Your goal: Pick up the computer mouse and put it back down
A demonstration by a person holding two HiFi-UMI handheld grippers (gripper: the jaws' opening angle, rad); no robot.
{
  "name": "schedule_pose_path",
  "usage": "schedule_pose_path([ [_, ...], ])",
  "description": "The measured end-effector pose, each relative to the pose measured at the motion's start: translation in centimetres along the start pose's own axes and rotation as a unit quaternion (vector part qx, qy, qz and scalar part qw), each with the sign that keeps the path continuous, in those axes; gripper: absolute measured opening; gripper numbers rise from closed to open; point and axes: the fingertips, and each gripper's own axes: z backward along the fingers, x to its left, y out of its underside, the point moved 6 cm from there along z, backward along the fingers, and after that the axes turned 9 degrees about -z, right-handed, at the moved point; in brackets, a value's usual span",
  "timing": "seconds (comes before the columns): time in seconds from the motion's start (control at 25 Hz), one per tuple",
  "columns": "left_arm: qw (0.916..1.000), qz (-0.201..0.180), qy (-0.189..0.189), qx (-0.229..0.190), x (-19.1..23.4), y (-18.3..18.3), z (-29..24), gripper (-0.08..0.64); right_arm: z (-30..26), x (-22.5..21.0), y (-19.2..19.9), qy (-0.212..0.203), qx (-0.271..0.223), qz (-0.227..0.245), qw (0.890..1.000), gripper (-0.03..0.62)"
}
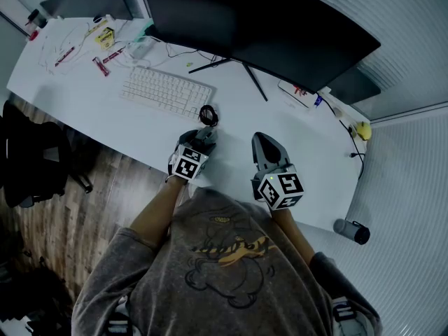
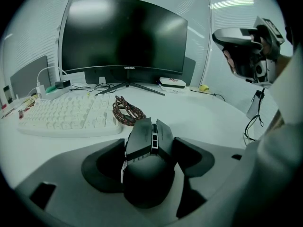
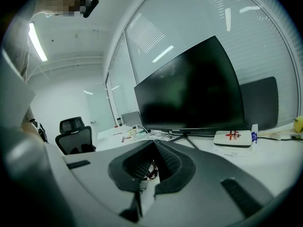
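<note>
A dark angular computer mouse (image 2: 149, 160) sits between the two pads of my left gripper (image 2: 150, 148), which is shut on its sides. In the head view the mouse (image 1: 206, 134) pokes out ahead of my left gripper (image 1: 203, 140), just in front of a coiled braided cable (image 1: 208, 115) on the white desk (image 1: 84, 103). Whether the mouse rests on the desk or hangs just above it I cannot tell. My right gripper (image 1: 262, 140) is to the right, held off the desk, its jaws shut on nothing (image 3: 154, 148).
A white keyboard (image 1: 166, 91) lies left of the cable, under a wide dark monitor (image 1: 259, 26). A white box (image 1: 297, 93) and a yellow object (image 1: 363, 129) lie at the back right. A black office chair (image 1: 35, 159) stands off the desk's left edge.
</note>
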Motion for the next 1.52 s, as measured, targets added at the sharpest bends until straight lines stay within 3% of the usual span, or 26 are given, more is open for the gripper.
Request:
schedule_pose_path([
  [0.32,0.9998,0.003,0.001,-0.022,0.2,-0.6,0.8,0.319,-0.1,0.2,0.2,-0.004,0.0,0.0,1.0,0.006],
  [0.8,0.9952,0.007,-0.025,-0.095,1.7,-4.5,4.6,0.319,-0.2,1.0,0.3,-0.018,-0.003,0.007,1.0,0.006],
  [1.16,0.984,0.042,-0.048,-0.167,3.2,-8.4,9.6,0.319,0.0,1.6,0.4,-0.029,-0.003,0.011,1.0,0.006],
  [1.52,0.9682,0.037,-0.056,-0.241,2.1,-12.2,15.3,0.318,-0.2,3.1,0.2,-0.051,-0.006,0.017,0.999,0.006],
])
